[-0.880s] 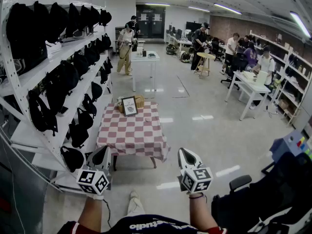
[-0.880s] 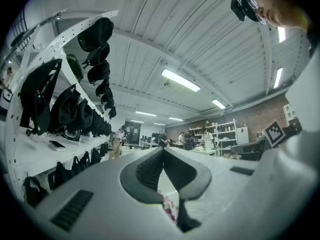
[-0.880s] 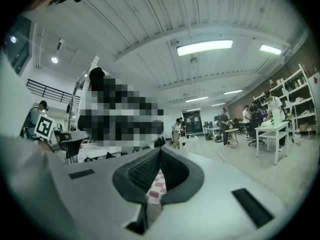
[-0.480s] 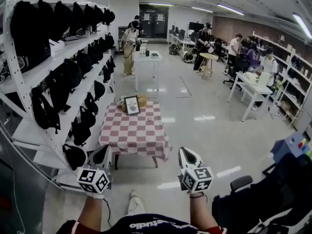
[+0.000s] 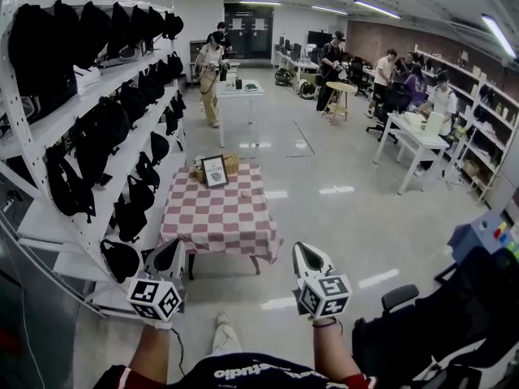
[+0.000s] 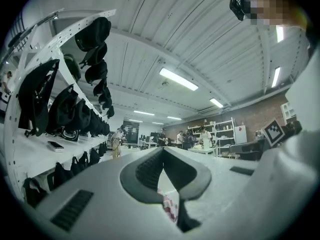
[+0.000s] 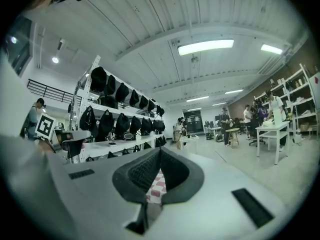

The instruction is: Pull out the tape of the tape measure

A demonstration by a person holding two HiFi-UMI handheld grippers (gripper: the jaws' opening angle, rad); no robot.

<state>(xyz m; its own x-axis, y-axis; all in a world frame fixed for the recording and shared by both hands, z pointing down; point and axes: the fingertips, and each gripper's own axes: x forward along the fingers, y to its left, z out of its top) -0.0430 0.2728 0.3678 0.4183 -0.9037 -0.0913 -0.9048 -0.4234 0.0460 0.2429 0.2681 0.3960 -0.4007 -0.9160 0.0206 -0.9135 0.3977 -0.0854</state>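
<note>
head view: the left gripper point(image 5: 172, 254) and the right gripper point(image 5: 302, 254), white moulded plastic shells bearing black-and-white marker cubes, were held level and well apart, short of a low square table point(image 5: 219, 233) draped in red-and-white checked fabric. on it a dark-framed sign point(image 5: 215, 173) stood before a tan box point(image 5: 232, 165). a small pale object point(image 5: 246, 192) lay just right of the sign, too small to confirm as the tape measure, which no view showed plainly. a white metal shelving rack point(image 5: 32, 148) hung with rounded black bags point(image 5: 97, 144) flanked the table on the left.

left gripper view: the left gripper point(image 6: 162, 151) had its ribbed dark-grey rubber pads point(image 6: 147, 171) curved together, tips meeting, with nothing held. a patch of the table's checked cover showed through the gap below.

right gripper view: the right gripper point(image 7: 160, 150) likewise stood closed and empty, its textured pads point(image 7: 135, 171) touching at the tips, with checked fabric visible through the oval gap.
</note>
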